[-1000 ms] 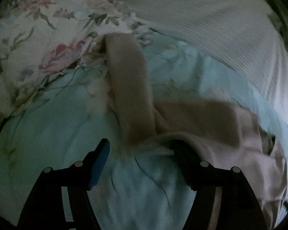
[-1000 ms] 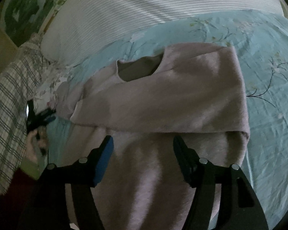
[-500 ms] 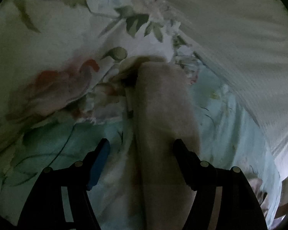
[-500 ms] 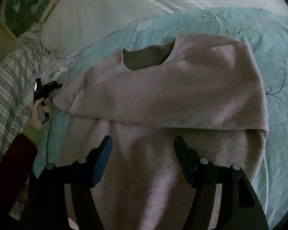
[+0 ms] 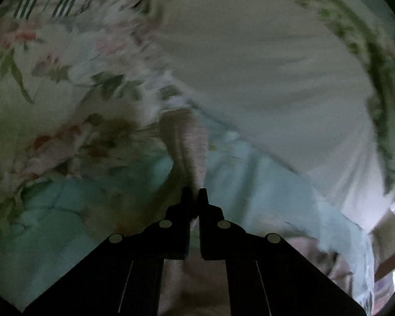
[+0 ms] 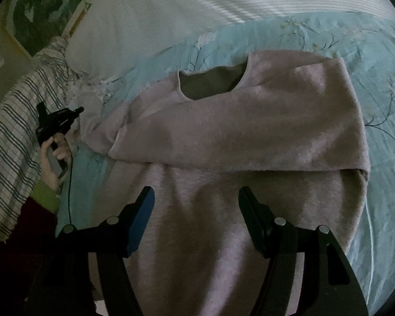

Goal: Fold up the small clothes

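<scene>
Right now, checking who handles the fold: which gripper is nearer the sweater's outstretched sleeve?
Left. The left gripper is shut on the sleeve; the right gripper hovers open over the sweater body, away from it.

Pink sweater (image 6: 250,131) on lt-blue floral sheet (image 6: 368,60), striped blanket (image 6: 10,137).

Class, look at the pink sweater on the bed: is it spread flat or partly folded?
Partly folded. One sleeve lies across the sweater below the neckline, while the left gripper is shut on the other sleeve.
</scene>
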Demonstrator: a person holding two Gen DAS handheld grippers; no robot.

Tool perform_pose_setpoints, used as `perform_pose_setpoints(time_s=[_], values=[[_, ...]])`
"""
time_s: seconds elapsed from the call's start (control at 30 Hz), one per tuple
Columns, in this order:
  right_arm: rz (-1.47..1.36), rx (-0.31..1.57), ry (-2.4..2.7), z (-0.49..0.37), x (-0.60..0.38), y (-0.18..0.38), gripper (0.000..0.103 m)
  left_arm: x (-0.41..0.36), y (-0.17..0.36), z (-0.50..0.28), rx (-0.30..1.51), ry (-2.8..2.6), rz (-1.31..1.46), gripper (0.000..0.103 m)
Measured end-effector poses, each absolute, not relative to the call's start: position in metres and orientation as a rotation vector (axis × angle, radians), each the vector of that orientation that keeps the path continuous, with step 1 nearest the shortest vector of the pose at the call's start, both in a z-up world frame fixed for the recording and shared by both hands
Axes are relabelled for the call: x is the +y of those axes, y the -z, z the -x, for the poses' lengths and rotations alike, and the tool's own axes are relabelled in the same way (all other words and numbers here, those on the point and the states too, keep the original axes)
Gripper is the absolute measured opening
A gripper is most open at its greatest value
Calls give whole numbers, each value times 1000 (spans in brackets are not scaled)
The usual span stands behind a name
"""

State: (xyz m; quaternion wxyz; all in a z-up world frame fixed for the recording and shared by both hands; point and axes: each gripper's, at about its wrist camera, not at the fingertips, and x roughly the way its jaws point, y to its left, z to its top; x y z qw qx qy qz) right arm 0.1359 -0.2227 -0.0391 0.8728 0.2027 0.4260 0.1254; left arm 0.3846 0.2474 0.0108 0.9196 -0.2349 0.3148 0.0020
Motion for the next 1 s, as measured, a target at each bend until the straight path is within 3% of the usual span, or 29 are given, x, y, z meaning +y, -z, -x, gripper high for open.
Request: perform_pose_setpoints(time_s=[0.27,0.5,0.77,1.0], values=[[-467,840,-230,-115,-244,29,67,123,-48,-326,608,224,405,3],[-530,804,-171,-97,-277,28,67,-28,-48,-279,615,443,272,3],[-572,788,-100,-87,-307,34,67,-169,4,-270,699,547,39,3],[-600,775,-83,-99,-314,36,67,-202,53,-267,774,578,-72,6]])
